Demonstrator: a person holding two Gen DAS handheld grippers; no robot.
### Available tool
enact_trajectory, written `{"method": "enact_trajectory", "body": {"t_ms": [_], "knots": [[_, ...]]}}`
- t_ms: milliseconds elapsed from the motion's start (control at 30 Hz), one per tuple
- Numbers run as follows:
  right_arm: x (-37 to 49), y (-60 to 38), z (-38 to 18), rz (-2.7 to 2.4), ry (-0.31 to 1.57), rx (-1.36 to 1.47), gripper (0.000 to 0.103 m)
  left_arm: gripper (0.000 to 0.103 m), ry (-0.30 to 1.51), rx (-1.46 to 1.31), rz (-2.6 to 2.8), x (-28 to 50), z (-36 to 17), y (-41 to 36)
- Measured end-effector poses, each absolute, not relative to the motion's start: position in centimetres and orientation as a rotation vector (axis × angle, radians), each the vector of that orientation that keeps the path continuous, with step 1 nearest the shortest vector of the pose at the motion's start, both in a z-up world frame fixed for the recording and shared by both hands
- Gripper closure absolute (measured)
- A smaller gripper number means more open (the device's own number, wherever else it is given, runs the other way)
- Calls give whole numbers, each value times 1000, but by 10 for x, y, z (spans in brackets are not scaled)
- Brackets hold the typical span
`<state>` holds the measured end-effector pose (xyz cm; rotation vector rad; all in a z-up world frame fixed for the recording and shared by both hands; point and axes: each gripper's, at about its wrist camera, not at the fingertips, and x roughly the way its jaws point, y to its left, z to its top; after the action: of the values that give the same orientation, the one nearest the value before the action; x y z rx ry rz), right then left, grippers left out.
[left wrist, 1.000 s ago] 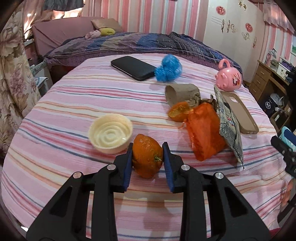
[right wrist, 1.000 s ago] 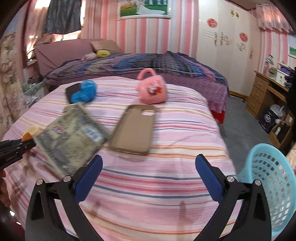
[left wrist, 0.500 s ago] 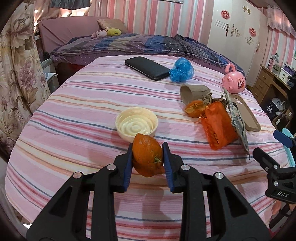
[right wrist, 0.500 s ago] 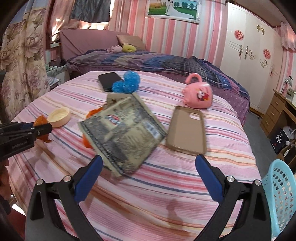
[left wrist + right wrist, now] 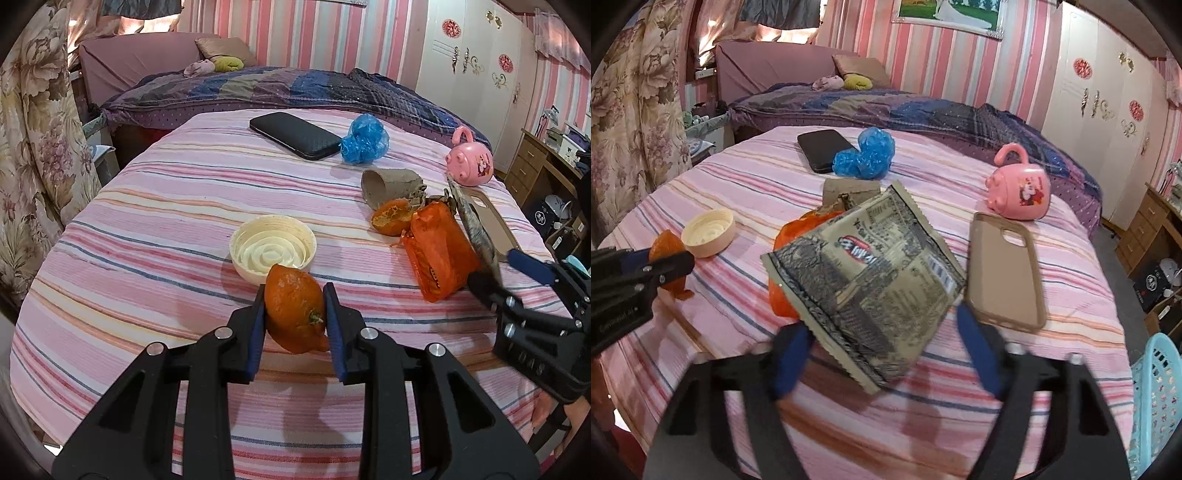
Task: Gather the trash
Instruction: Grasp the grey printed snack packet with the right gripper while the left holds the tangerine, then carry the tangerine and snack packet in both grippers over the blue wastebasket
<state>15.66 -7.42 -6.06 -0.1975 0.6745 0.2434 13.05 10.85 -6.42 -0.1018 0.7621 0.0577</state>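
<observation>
**While the left gripper is hanging onto its orange peel, the right one is closing in on the wrapper**

Left gripper point(image 5: 294, 320) is clamping an orange peel point(image 5: 295, 312) tight, just in front of the cream lid point(image 5: 272, 249). Right gripper point(image 5: 886, 356) is sitting about half open, its jaws just closing, with the grey snack wrapper point(image 5: 866, 280) between them, pads not visibly pressing it. Wrapper is lying right of that lid, over an orange bag point(image 5: 783, 291) on the striped bed point(image 5: 166, 206).

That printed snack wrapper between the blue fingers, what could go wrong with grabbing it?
The right gripper has just been closing, but its pads do not yet press the snack wrapper; thin and tilted, it might slip out. It leans on the orange bag, which could get dragged. The phone case beside it might be nudged.
</observation>
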Motion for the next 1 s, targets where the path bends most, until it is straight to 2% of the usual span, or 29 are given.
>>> {"method": "enact_trajectory", "body": {"t_ms": [67, 167, 433, 500, 567, 1000], "knots": [[158, -80, -58, 248, 668, -170, 65, 75, 764, -105, 59, 131, -65, 109], [156, -87, -53, 239, 640, -154, 74, 75, 764, -107, 62, 132, -65, 108], [167, -125, -51, 217, 658, -68, 87, 75, 769, -92, 67, 134, -68, 105], [170, -133, -50, 221, 659, -45, 93, 75, 770, -85, 68, 134, -68, 103], [172, -139, -49, 226, 654, -38, 96, 76, 767, -80, 71, 134, -68, 102], [160, -183, -39, 244, 597, 12, 97, 80, 706, -80, 47, 129, -48, 76]]}}
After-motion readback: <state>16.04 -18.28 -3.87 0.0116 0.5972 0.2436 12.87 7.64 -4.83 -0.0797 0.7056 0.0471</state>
